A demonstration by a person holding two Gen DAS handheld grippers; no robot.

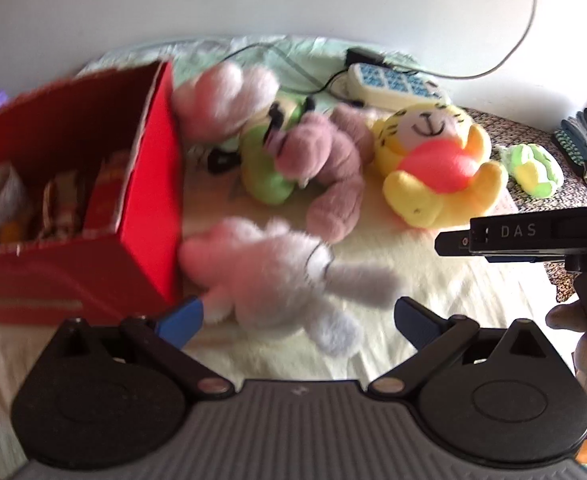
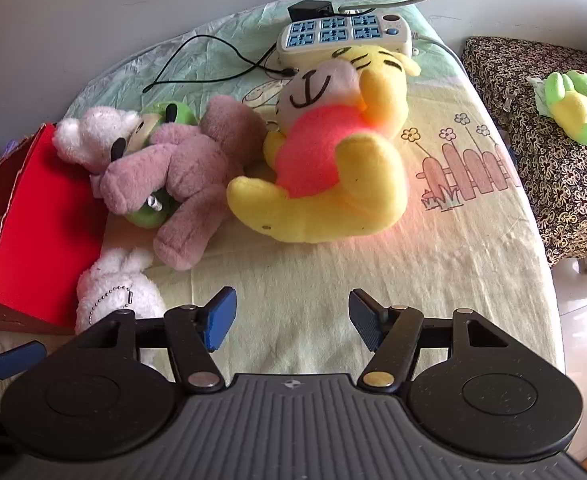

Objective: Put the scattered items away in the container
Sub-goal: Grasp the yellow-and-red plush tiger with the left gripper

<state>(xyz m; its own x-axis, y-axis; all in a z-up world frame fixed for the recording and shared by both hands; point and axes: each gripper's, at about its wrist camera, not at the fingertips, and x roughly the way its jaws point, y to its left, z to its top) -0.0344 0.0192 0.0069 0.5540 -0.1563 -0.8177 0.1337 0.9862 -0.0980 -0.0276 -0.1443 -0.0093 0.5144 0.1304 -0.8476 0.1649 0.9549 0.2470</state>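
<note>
A red cardboard box (image 1: 149, 184) stands at the left on the bed and holds several items; it also shows in the right wrist view (image 2: 49, 216). A white plush bunny (image 1: 277, 280) lies beside the box, between the fingers of my open left gripper (image 1: 297, 320); whether they touch it I cannot tell. The bunny (image 2: 113, 292) shows left of my open, empty right gripper (image 2: 291, 320). Beyond lie a mauve plush (image 2: 189, 176), a green plush (image 1: 265, 168) under it, a white-pink plush (image 2: 93, 140) and a yellow tiger plush (image 2: 325, 168).
A power strip (image 2: 341, 36) with cables lies at the back of the bed by the wall. A small green plush (image 2: 577, 108) rests on a patterned stool (image 2: 553, 180) to the right. The bed's right edge (image 2: 549, 280) drops to the floor.
</note>
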